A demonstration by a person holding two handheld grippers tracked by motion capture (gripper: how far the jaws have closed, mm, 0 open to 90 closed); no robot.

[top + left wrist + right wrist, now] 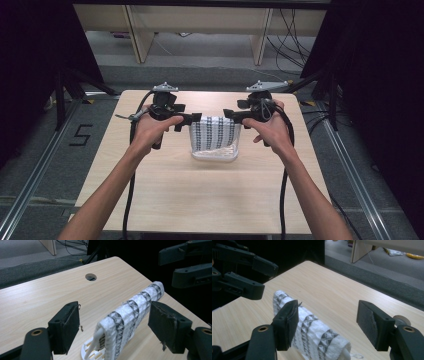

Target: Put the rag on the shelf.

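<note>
Now both grippers — left gripper [196,119] and right gripper [229,116] — gape wide beside the towel [215,131], gripping nothing.

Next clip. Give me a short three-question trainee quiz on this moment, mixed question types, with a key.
1. True or false: the patterned towel lies flat on the table.
2. What does the towel hang over? A) a white rack B) a chair C) a box
3. Is the left gripper clamped on the towel, or do its pads stand apart from it?

Key:
1. False; it is draped over a rack.
2. A.
3. Apart: in the left gripper view the towel's end sits between open jaws. The right gripper is open too, beside the other end.
</note>
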